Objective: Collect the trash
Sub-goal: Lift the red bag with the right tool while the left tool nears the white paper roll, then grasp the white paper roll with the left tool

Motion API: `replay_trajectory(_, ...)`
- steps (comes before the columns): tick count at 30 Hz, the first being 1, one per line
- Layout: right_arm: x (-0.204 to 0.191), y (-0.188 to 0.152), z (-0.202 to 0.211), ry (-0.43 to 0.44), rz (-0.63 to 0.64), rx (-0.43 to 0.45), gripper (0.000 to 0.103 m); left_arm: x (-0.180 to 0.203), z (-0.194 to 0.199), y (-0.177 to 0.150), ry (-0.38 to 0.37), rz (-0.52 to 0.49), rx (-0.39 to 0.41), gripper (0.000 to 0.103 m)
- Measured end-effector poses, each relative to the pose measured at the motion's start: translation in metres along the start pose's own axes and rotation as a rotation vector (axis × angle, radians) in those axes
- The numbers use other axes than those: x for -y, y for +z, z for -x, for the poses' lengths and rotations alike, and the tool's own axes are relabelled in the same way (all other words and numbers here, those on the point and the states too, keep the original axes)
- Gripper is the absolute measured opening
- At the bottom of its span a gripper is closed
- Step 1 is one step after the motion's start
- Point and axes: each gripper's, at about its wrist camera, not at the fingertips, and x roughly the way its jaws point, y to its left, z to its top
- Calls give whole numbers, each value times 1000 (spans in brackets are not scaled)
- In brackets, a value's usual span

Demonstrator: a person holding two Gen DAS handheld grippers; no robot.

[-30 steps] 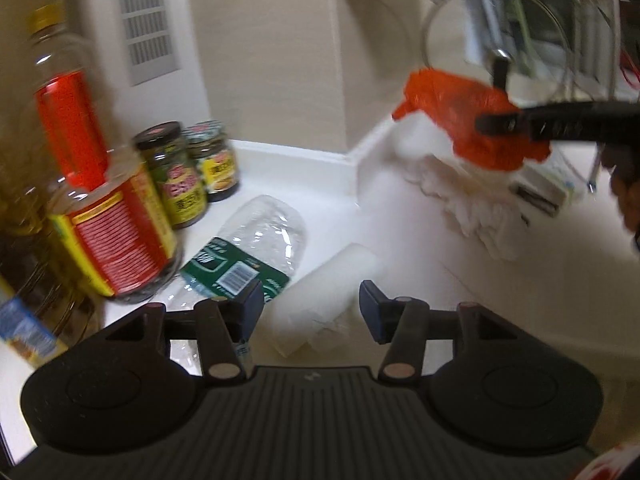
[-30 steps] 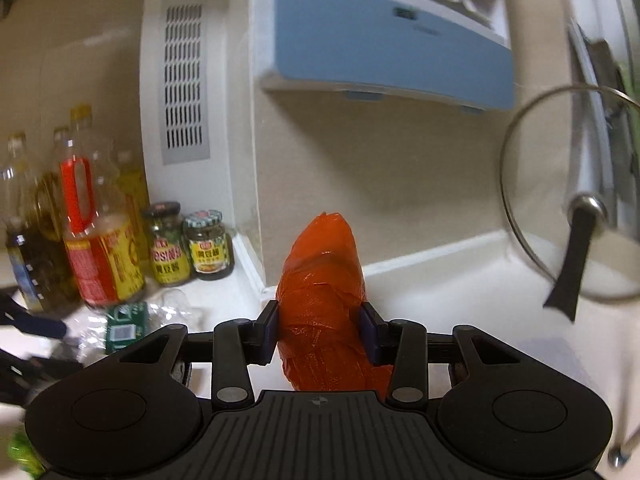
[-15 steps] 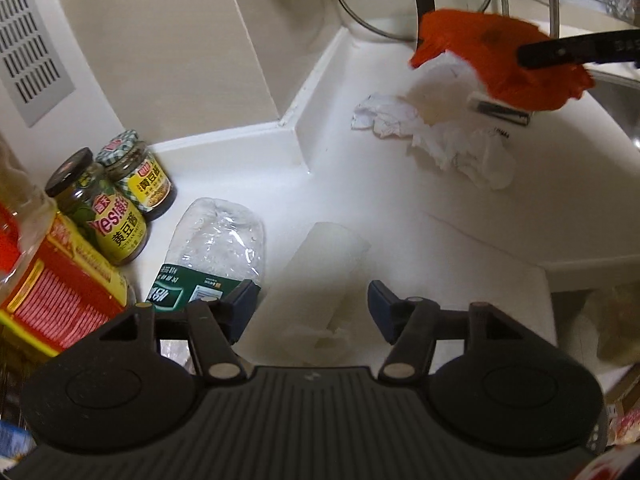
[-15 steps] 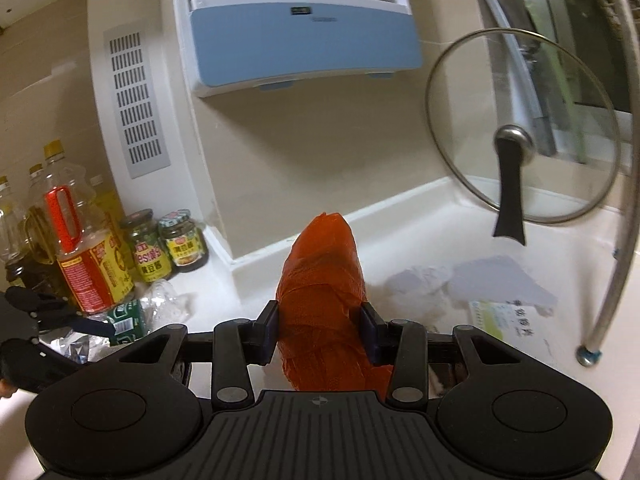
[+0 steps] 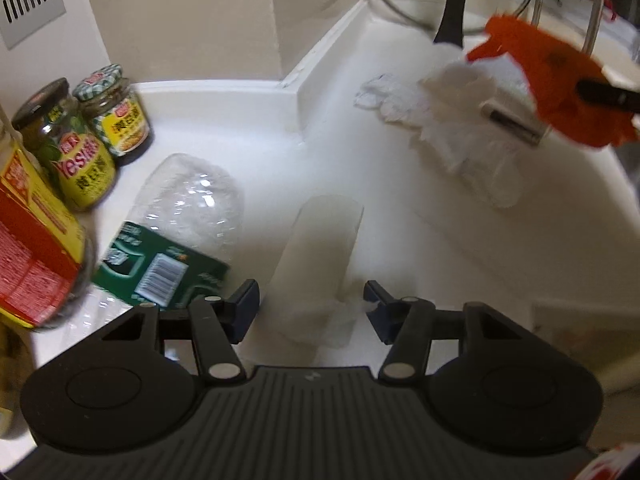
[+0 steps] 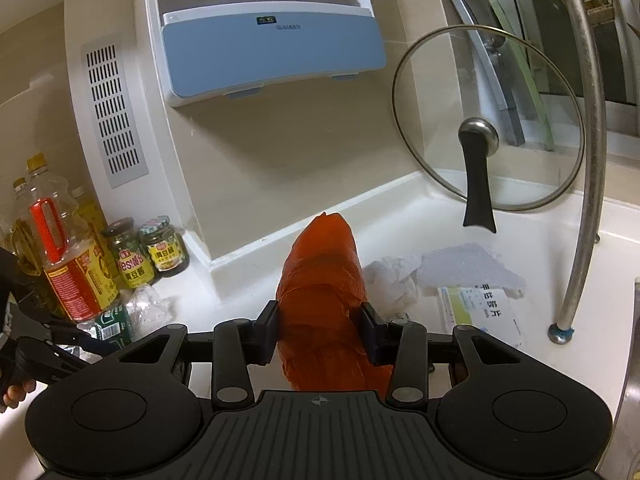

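Note:
A translucent plastic cup (image 5: 320, 248) lies on its side on the white counter (image 5: 460, 248). Its crumpled end sits between the fingertips of my left gripper (image 5: 312, 310), whose jaws are closing; the pads stand clear of the cup. A crushed clear bottle with a green label (image 5: 180, 232) lies just left of the cup. My right gripper (image 6: 320, 328) is shut on an orange plastic bag (image 6: 324, 264) and holds it above the counter; the bag also shows in the left wrist view (image 5: 552, 92). Crumpled white paper (image 6: 394, 280) lies beneath and beyond the bag.
Two sauce jars (image 5: 100, 132) and an oil bottle (image 5: 28, 240) crowd the left corner. A glass lid (image 6: 488, 120) leans on the back wall. A faucet pipe (image 6: 588, 160) rises at right, with a paper box (image 6: 480, 312) beside it. A blue-and-white dispenser (image 6: 272, 40) hangs above.
The left gripper has tipped down toward the counter and moved in around the cup's end. The right gripper has swung rightward with the orange bag, bringing the lid and faucet into view.

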Motion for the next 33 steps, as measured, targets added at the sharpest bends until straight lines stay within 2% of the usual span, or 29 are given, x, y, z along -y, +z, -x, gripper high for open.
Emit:
replay_trajectory(6,-3,-3,1,5,-8,-10,42,7,-8,3,26,-29,-9,54)
replay_trajectory(14,-1,-7,6,-5,-19,-19,42,4,-16,5,10,-90,-26,54)
replay_trajectory(16,0,-8,7,-7,-22,-22,42,5,-18,5,12,-96,-28,49)
replay_trajectory(25,2,-9,14,3,-24,-25,42,3,-9,6,49,-45,5,47)
replay_trajectory(33,5,-7,24,44,-15,-17,42,13,29,12,66,43,77,47)
